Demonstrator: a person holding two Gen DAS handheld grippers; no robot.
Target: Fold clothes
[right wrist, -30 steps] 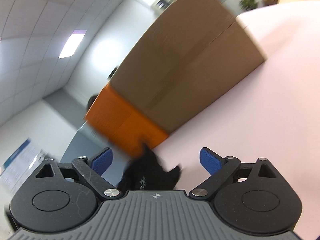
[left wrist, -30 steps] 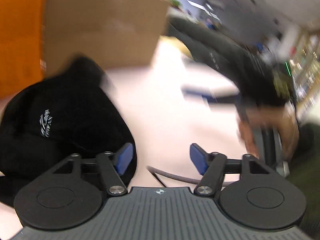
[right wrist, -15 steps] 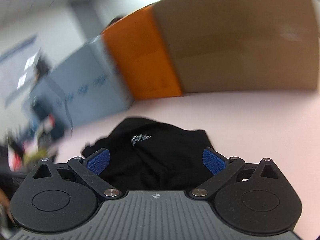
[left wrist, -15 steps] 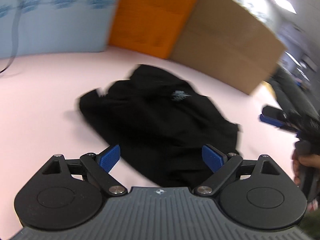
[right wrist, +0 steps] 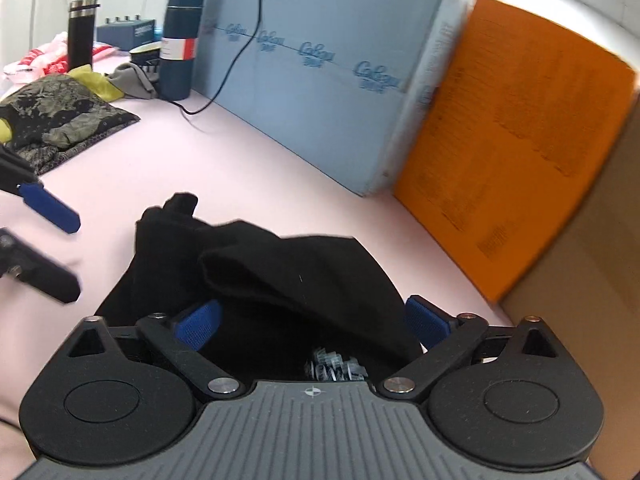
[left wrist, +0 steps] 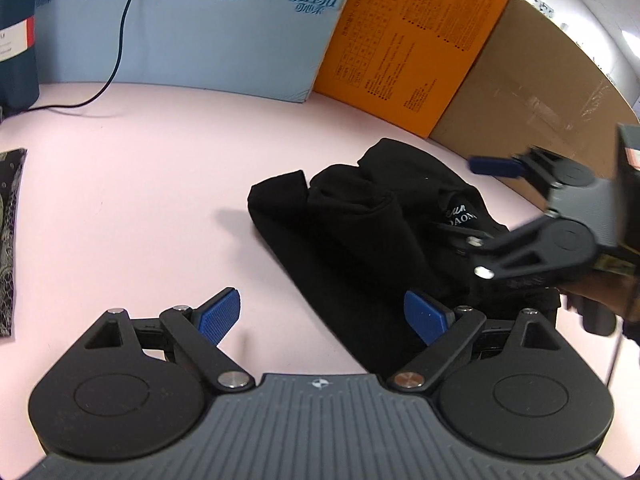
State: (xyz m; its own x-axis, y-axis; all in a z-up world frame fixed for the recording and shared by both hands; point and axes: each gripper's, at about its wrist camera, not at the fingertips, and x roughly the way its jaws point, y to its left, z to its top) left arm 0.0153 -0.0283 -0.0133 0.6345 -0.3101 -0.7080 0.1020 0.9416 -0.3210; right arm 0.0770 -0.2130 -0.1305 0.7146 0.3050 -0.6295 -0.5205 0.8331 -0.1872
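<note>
A crumpled black garment [left wrist: 352,236] with white lettering lies on the pink table [left wrist: 140,184]. My left gripper [left wrist: 322,316] is open at its near left edge, its right pad over the cloth and its left pad over bare table. In the left wrist view, my right gripper [left wrist: 482,204] reaches in from the right over the lettering. In the right wrist view, the right gripper [right wrist: 312,324] is open, with a raised fold of the garment [right wrist: 288,280] bunched between its fingers. The left gripper [right wrist: 54,240] shows at the left edge, blurred.
A blue foam board [left wrist: 200,32], an orange box [left wrist: 408,40] and a brown cardboard box [left wrist: 532,80] wall the table's far side. A black cable [left wrist: 116,48] runs down the board. A patterned dark cloth [right wrist: 60,124] and tall flasks [right wrist: 180,40] sit at the far left.
Both cameras swung down from the boxes and room onto the black garment. The right gripper closed in over its right part. Both grippers stayed open.
</note>
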